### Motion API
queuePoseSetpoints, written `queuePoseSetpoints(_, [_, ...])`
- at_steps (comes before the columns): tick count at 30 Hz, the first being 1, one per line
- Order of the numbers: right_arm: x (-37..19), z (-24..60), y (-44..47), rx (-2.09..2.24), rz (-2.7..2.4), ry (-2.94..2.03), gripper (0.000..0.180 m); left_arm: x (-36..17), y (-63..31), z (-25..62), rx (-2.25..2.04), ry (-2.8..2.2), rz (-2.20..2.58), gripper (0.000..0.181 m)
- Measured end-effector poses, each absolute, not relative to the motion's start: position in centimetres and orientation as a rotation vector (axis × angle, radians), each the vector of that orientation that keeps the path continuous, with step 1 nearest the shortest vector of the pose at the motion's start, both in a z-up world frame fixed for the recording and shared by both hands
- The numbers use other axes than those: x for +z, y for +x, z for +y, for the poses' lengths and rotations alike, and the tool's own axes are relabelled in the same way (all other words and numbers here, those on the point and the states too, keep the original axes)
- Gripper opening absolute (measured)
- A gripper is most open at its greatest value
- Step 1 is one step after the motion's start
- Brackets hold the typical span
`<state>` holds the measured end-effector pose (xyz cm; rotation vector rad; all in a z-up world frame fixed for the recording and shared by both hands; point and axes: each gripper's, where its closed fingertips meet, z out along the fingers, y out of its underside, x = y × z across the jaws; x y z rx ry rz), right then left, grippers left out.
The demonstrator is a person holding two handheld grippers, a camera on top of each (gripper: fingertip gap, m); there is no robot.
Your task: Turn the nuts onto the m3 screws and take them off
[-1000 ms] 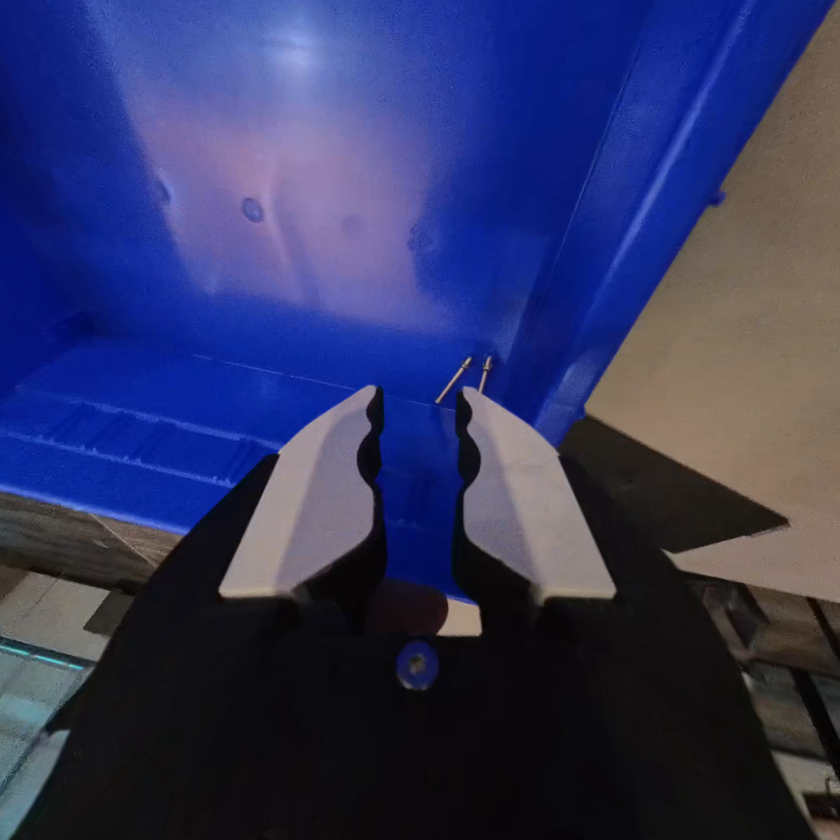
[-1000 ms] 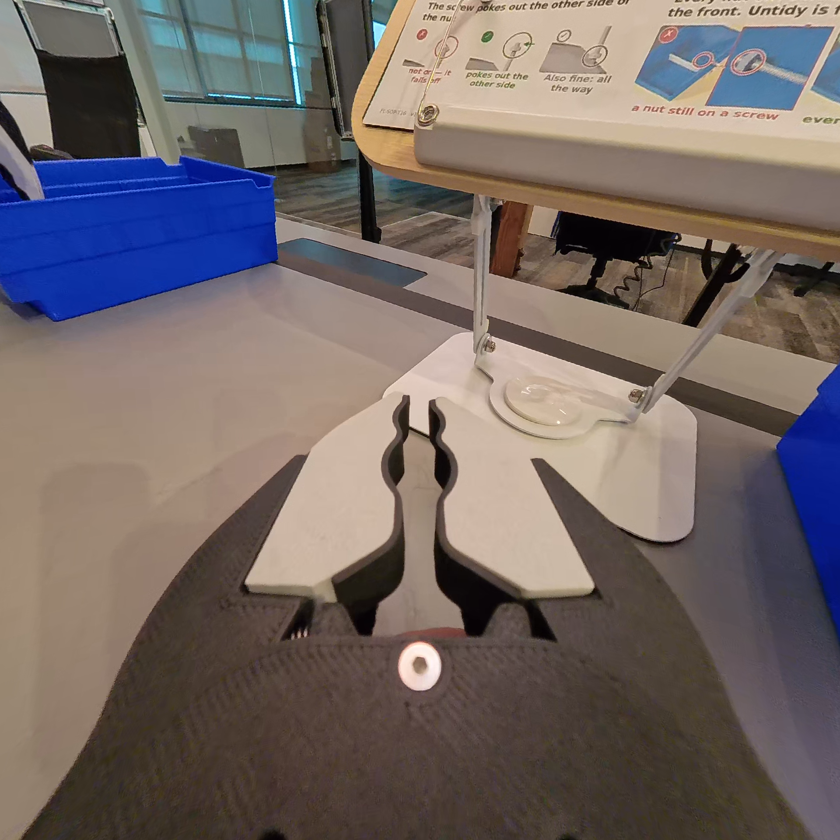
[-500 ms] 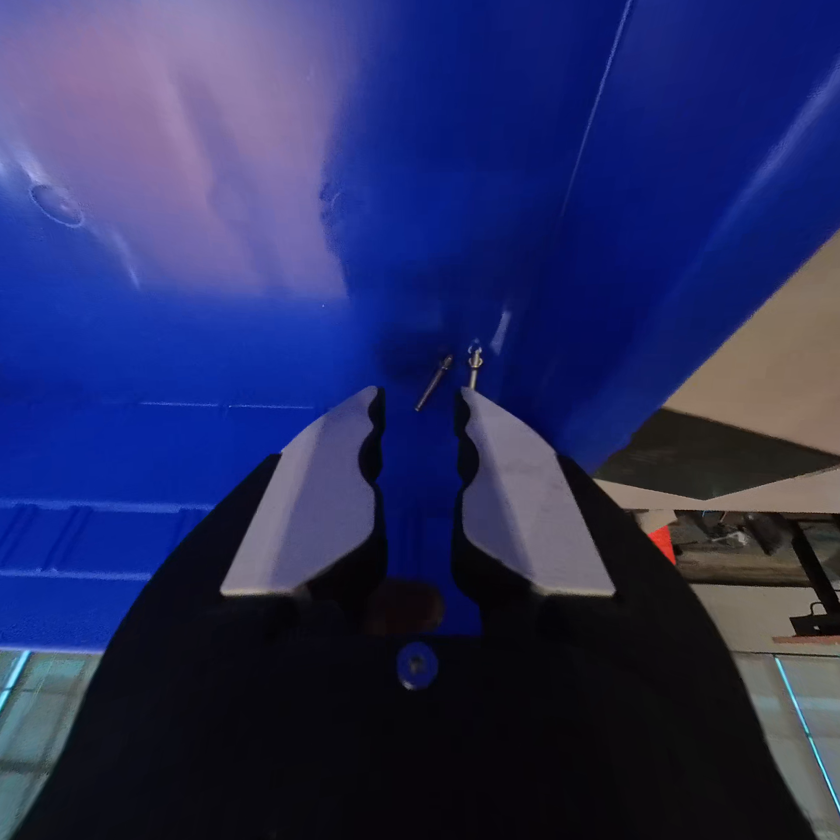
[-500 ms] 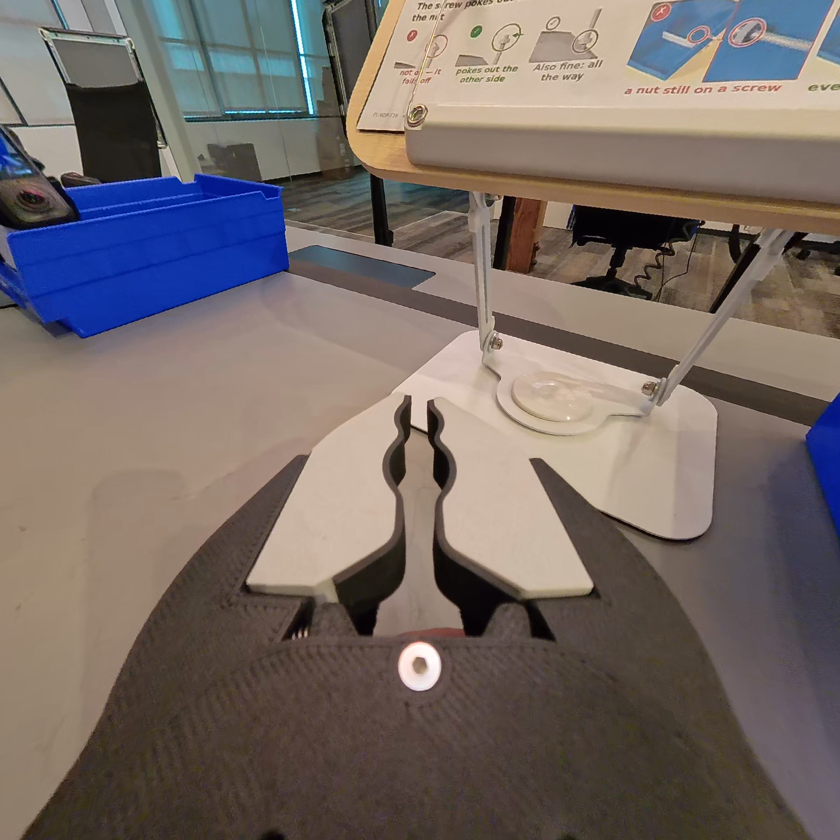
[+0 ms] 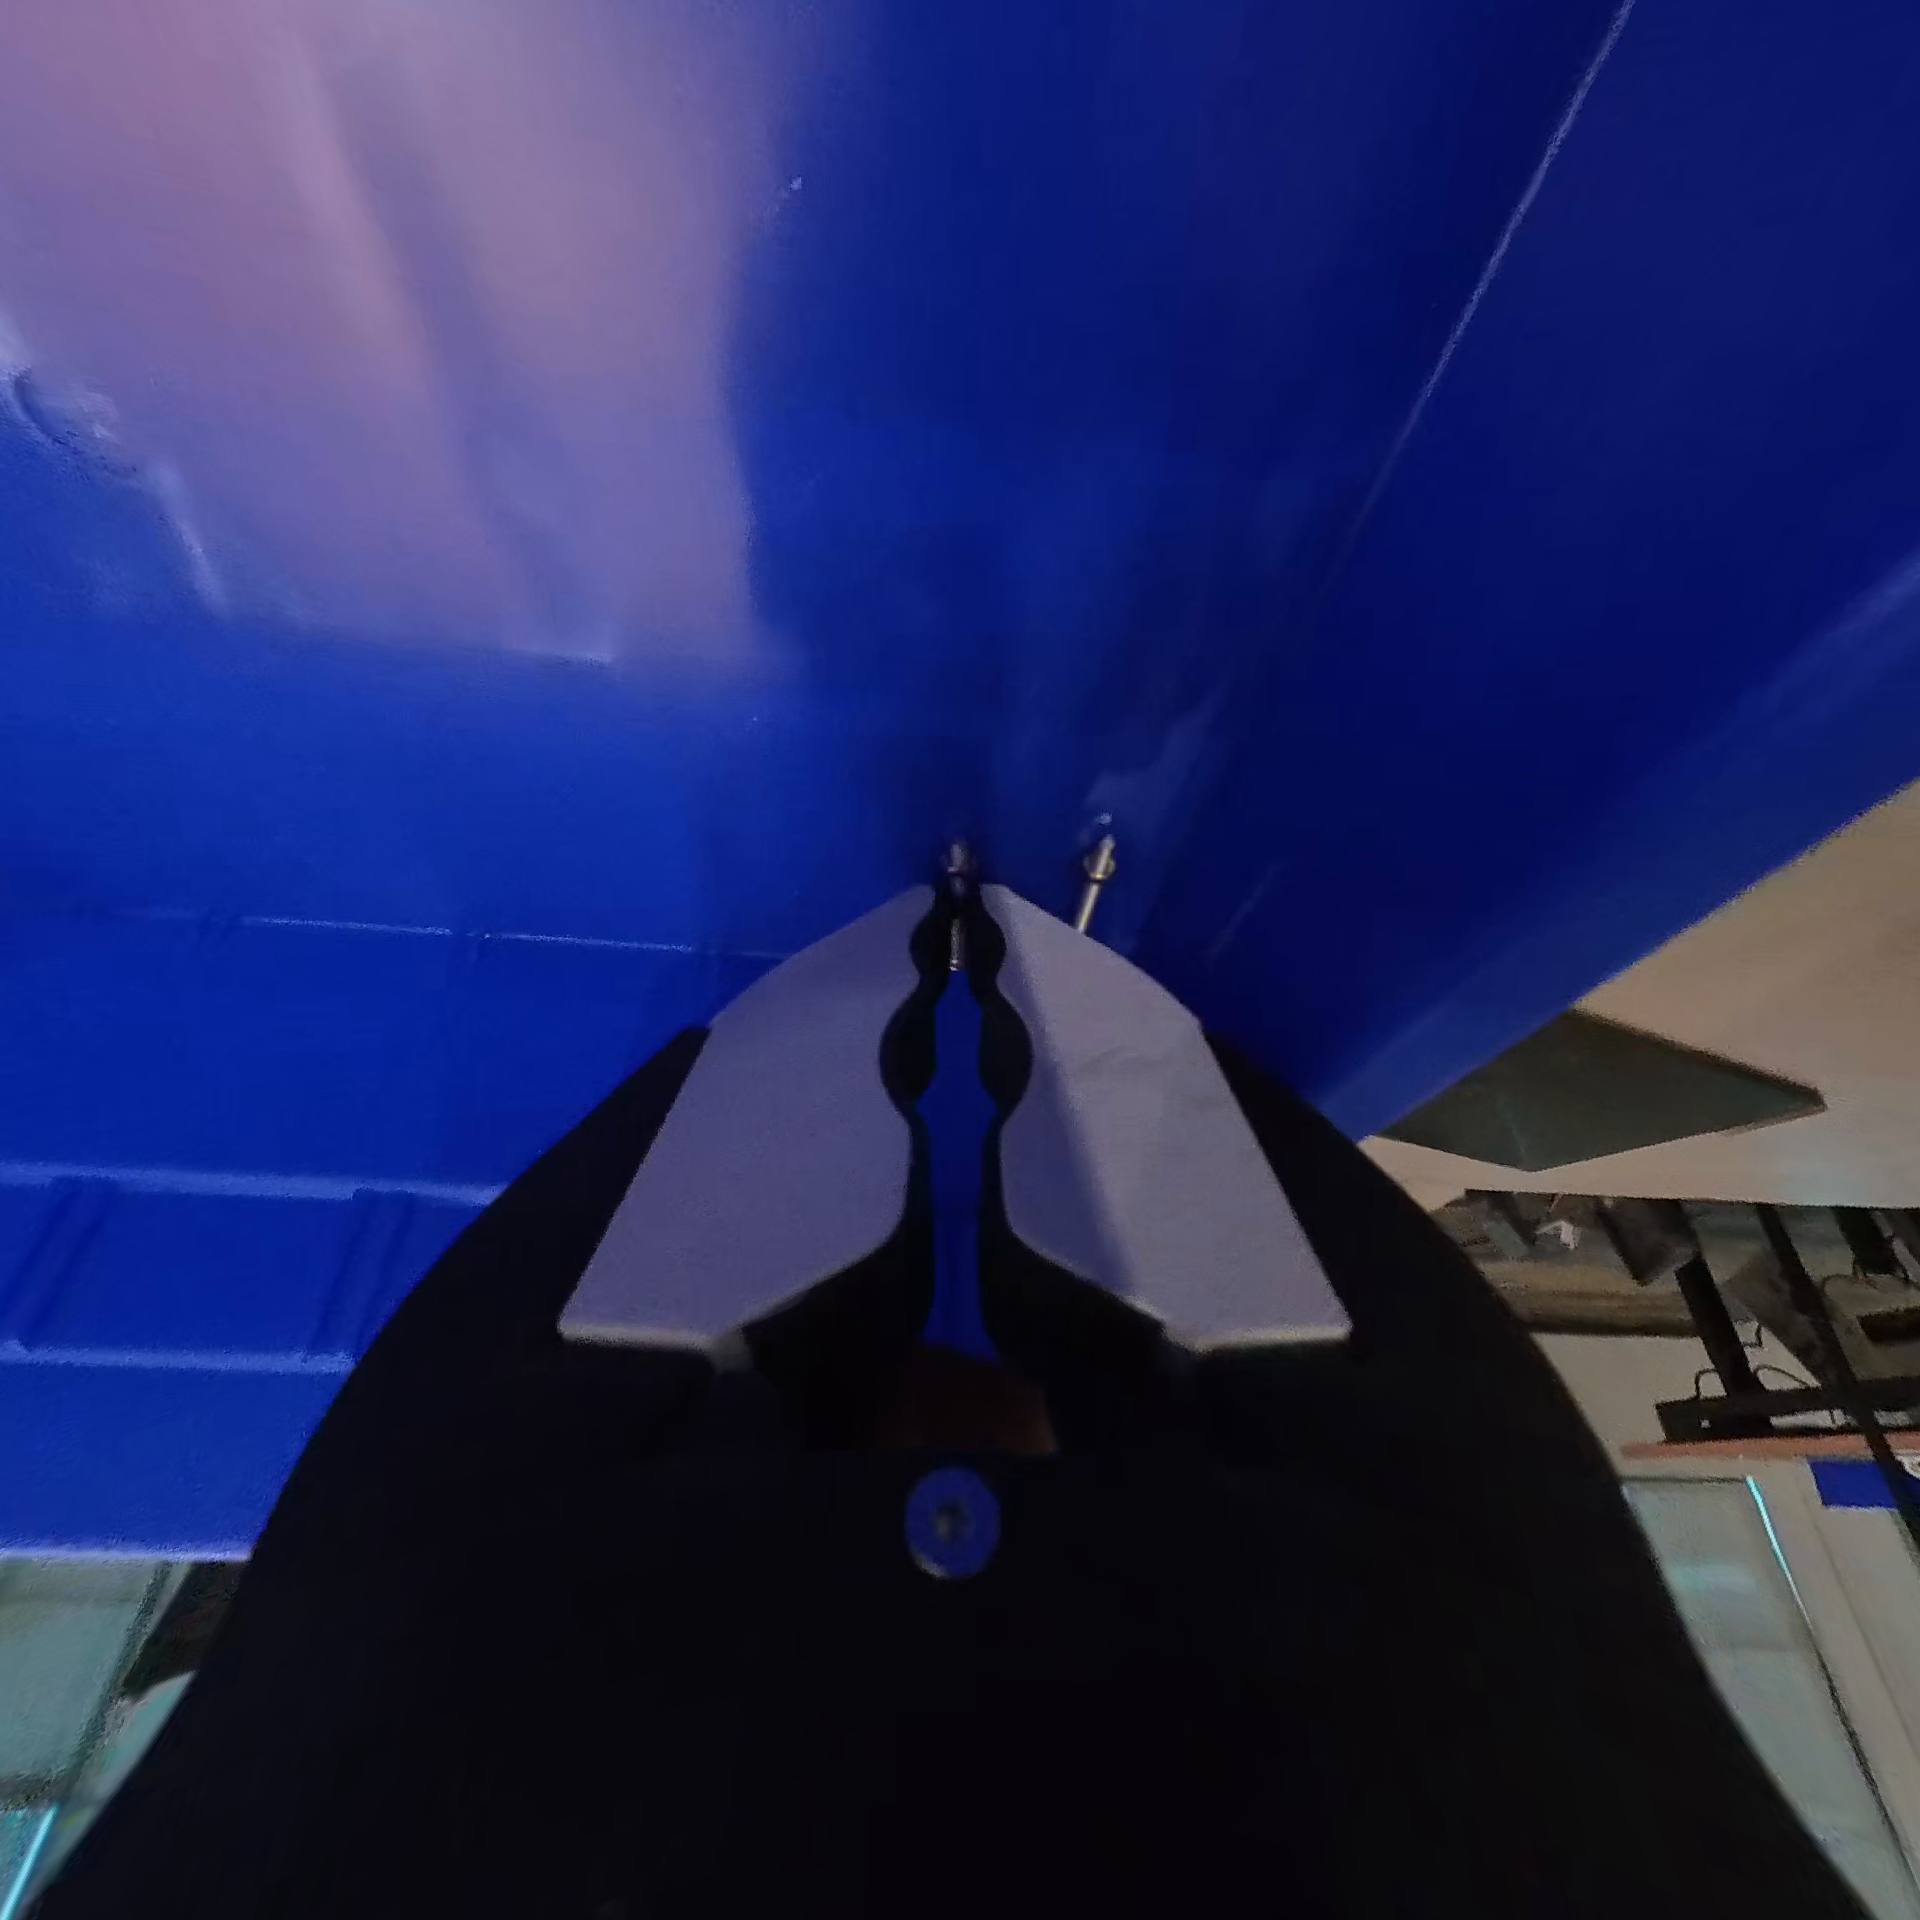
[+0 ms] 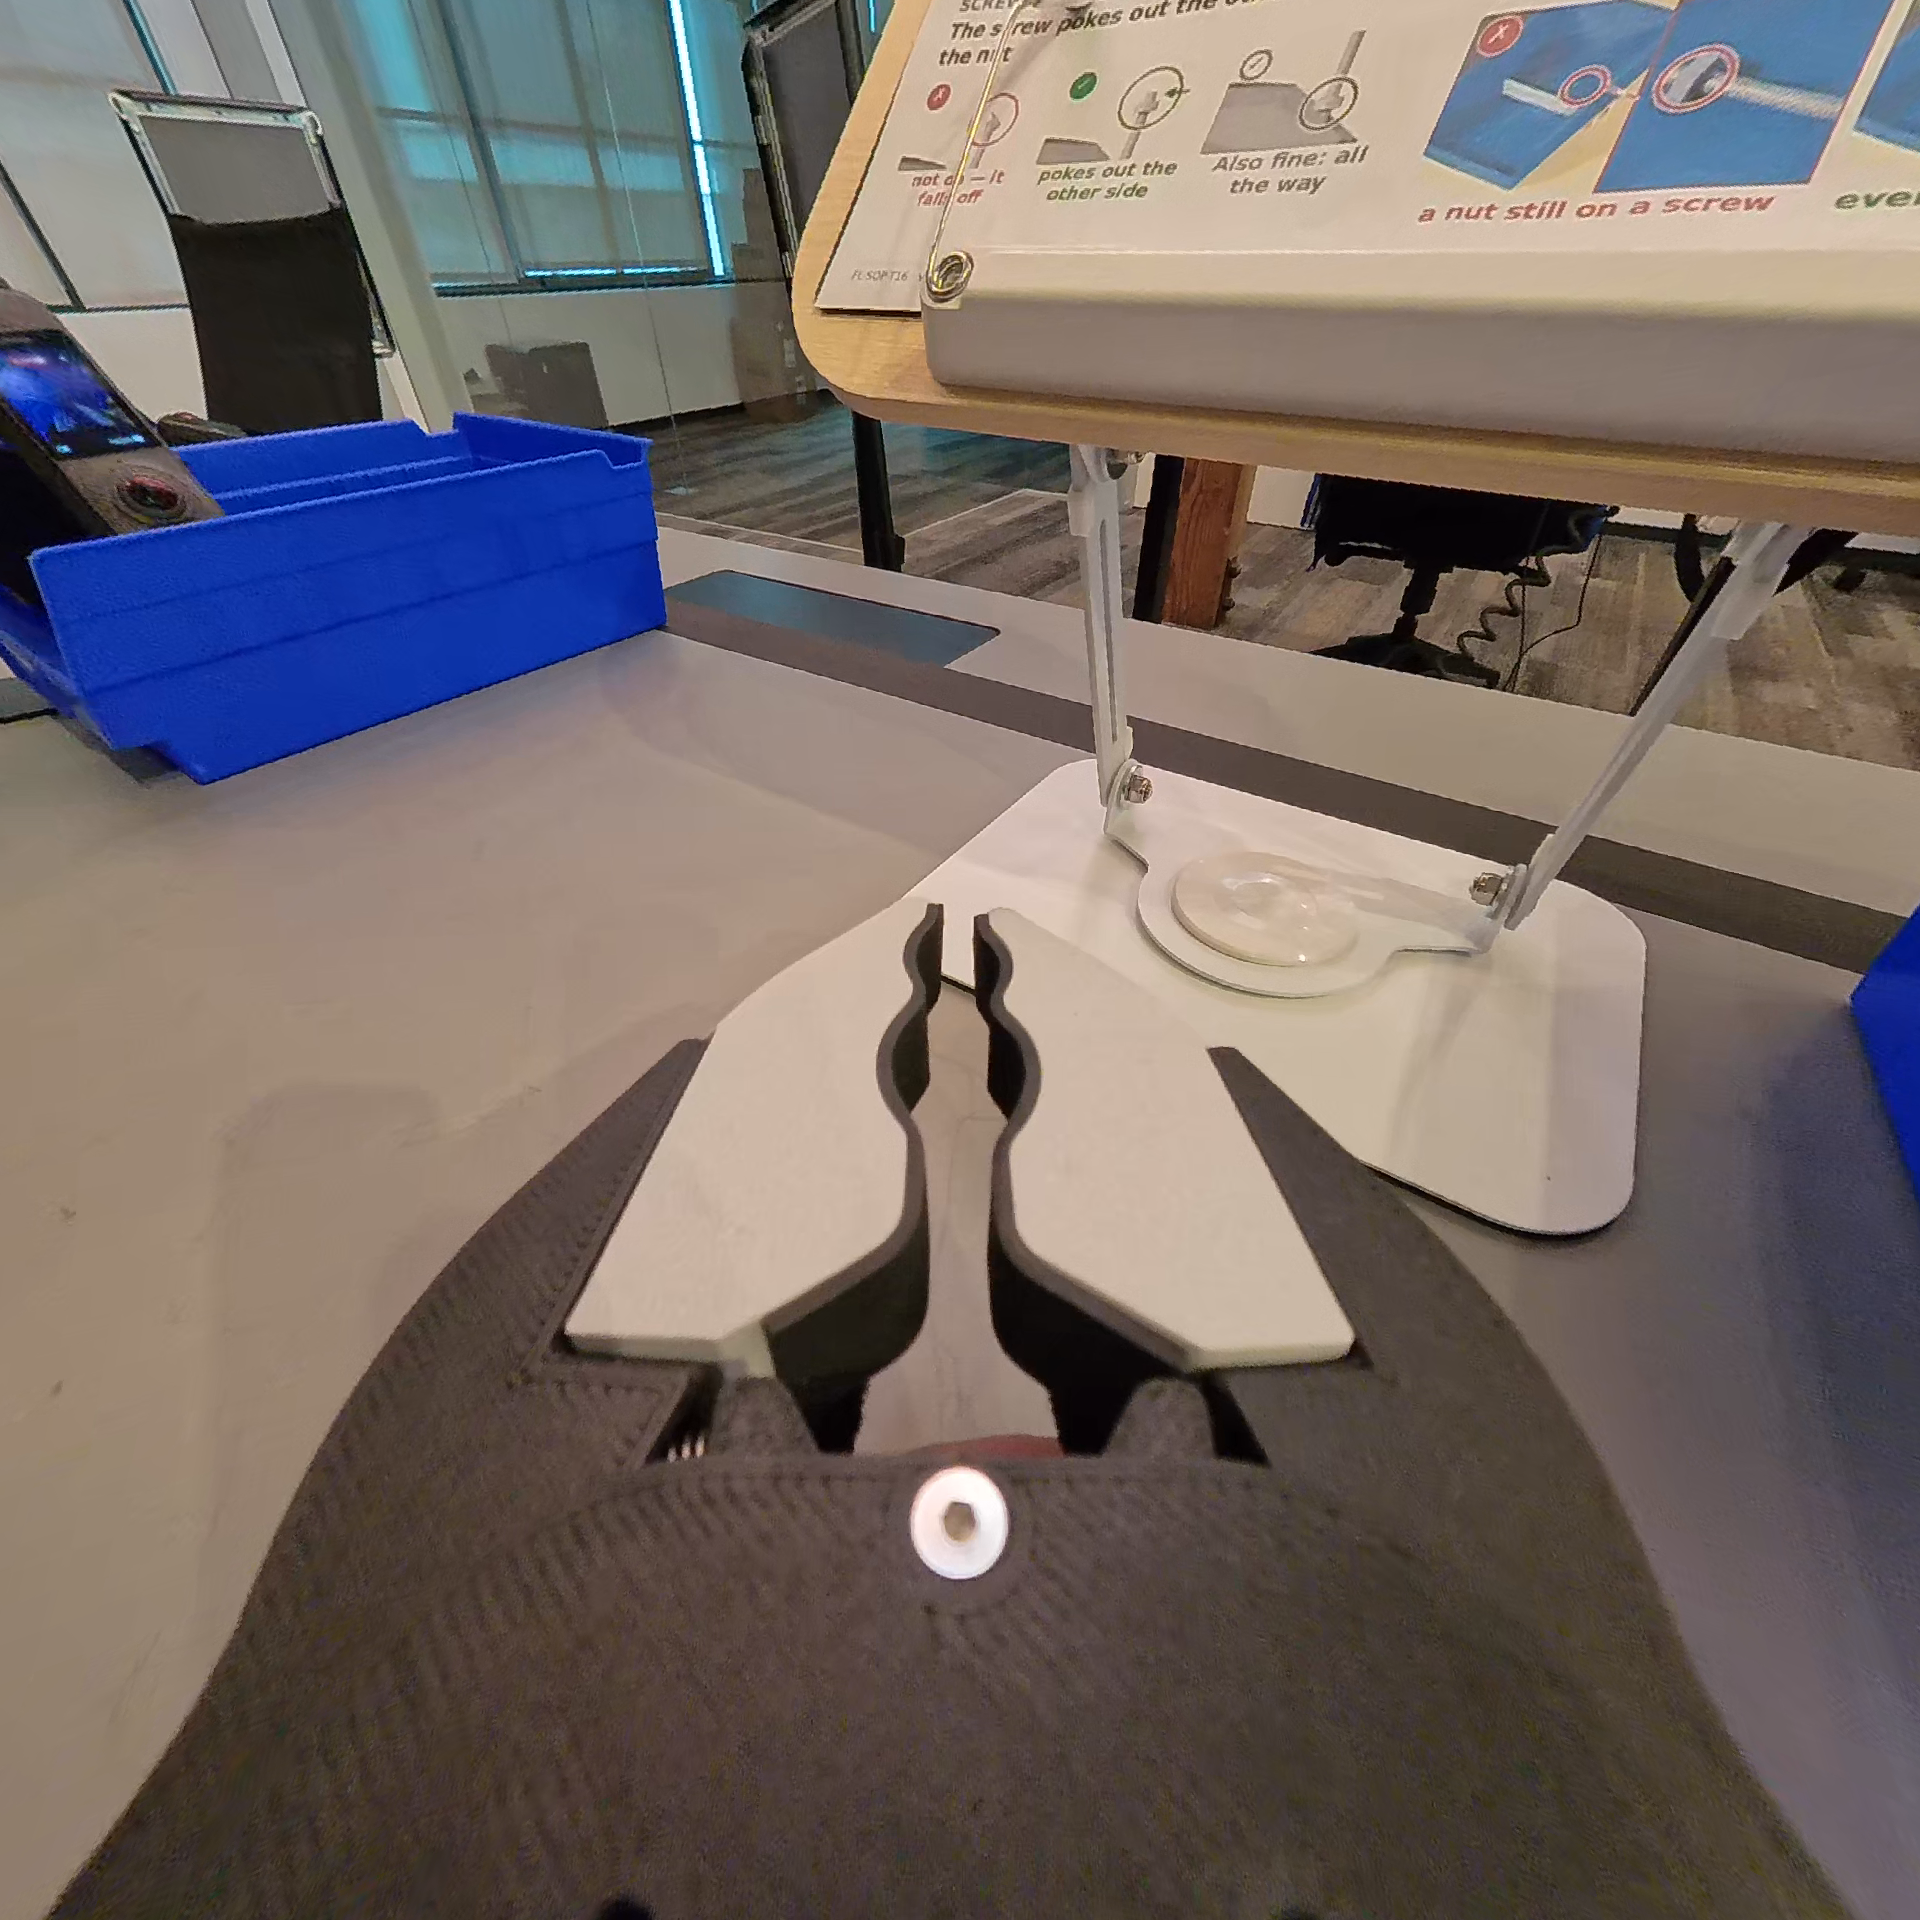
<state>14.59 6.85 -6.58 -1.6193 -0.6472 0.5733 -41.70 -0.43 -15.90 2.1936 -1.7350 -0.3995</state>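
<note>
In the left wrist view my left gripper is inside a blue bin, shut on a thin metal screw at the fingertips. The screw's head end with a nut sticks out past the tips. A second screw with a nut lies just to the right, against the bin's side wall. In the right wrist view my right gripper hovers over the grey table, its jaws almost closed with a narrow gap and nothing between them.
A white stand base holding an instruction board stands just ahead of the right gripper. The blue bin with the left gripper's body is at the far left. Another blue bin's edge is at the right. My hands' fingertips stand some 55 cm from each other.
My left gripper moved forward into the bin's corner and closed on the left screw. The right gripper drifted slightly and stayed nearly closed.
</note>
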Motion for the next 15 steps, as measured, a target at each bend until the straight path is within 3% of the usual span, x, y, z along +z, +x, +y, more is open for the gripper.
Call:
queuePoseSetpoints(8, [-6.6, 6.8, 14.5, 0.569, -0.653, -1.617, 0.005, -14.4, -41.0, 2.0, -0.527, 2.429, -1.747, 0.003])
queuePoseSetpoints(15, [-6.6, 6.7, 14.3, 0.566, -0.664, -1.615, 0.006, -8.3, -38.1, 3.3, -0.554, 2.840, -1.755, 0.003])
